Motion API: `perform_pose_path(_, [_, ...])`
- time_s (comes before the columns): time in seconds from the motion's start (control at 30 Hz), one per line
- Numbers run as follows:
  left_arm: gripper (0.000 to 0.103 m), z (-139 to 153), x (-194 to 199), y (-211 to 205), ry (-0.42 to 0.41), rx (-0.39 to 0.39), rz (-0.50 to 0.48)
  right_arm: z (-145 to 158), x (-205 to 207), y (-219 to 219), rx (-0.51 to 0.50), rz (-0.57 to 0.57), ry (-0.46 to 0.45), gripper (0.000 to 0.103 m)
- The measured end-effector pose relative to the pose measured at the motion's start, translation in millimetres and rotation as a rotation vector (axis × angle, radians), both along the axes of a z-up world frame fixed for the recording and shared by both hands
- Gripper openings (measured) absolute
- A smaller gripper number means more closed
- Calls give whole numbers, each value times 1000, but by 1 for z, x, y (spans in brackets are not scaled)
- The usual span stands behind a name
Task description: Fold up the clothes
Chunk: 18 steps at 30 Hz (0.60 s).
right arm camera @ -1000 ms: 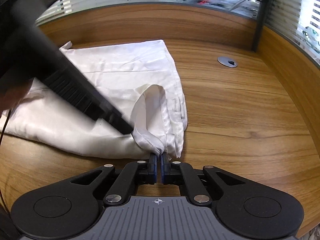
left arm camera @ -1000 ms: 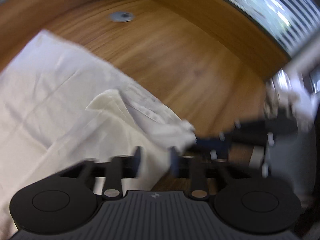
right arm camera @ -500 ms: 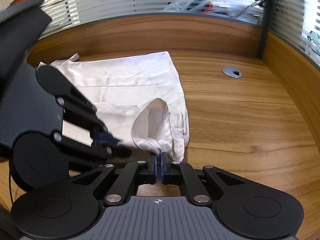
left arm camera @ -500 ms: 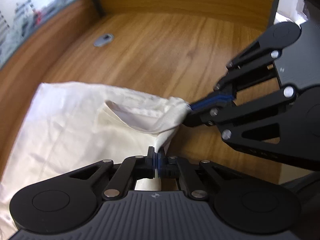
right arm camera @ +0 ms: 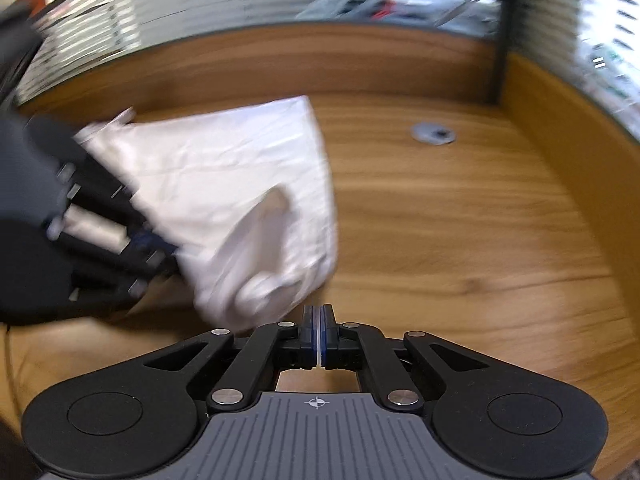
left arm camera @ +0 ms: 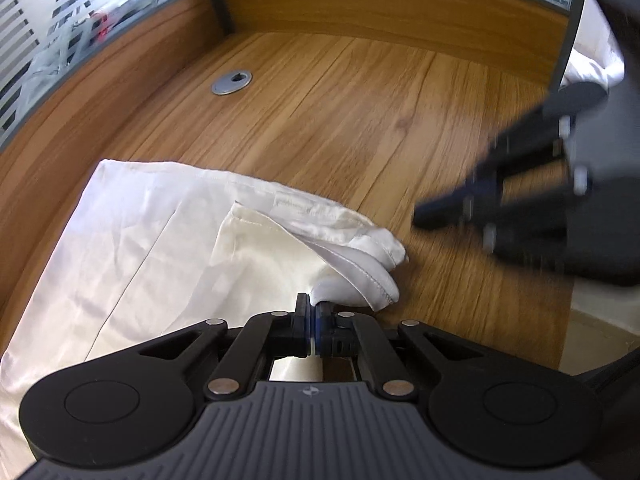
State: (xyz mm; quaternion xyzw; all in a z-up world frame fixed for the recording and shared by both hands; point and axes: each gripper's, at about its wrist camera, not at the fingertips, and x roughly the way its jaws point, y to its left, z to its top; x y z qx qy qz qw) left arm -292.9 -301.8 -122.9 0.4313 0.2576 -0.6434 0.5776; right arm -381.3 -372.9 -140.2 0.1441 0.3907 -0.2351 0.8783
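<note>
Nearest first: left gripper [left arm camera: 311, 322] has its jaws pinched on a bunched corner of the white garment [left arm camera: 160, 240], right at the desk's [left arm camera: 360, 112] near edge. Right gripper [right arm camera: 318, 330] has its jaws pressed together with nothing between them that I can make out; the cloth sits just ahead and left of its tips, apart from them, view blurred. Handling, as a judgement: thin, light, limp woven fabric, creases easily, a bit slick on the wood, no stiffness to carry a fold, so it needs two holds or it sags and bunches. Best holds look like the stitched hem or the corner, where the layers are doubled; mid-panel pinches would just pull up a tent. One flap near the grip is turned over, showing a creamier inner face and a stitched edge. Orientation: in the left view the long axis runs from the pinched near corner back and left across the desk, far corner pointing toward the desk's back wall. Beyond it, bare wood and a round metal cable grommet [left arm camera: 231, 82].
</note>
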Motion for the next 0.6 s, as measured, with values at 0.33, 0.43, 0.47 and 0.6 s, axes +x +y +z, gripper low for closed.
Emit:
perform_pose_path(0.33, [2,13,21,-8,130,34,130,-21,28,19,-69,40,-39,55])
perform_pose_path(0.43, [2,14,22,-10,132,32,134,-25,34,19,-94,34,-46,55])
perform_pose_path(0.47, [2,14,22,-11,132,33,131,-25,36,17,-105,25,-47,55])
perform_pose_path(0.6, [2,12,19,-11,128,38,114,-20,30,6,-143,-47,-70,55])
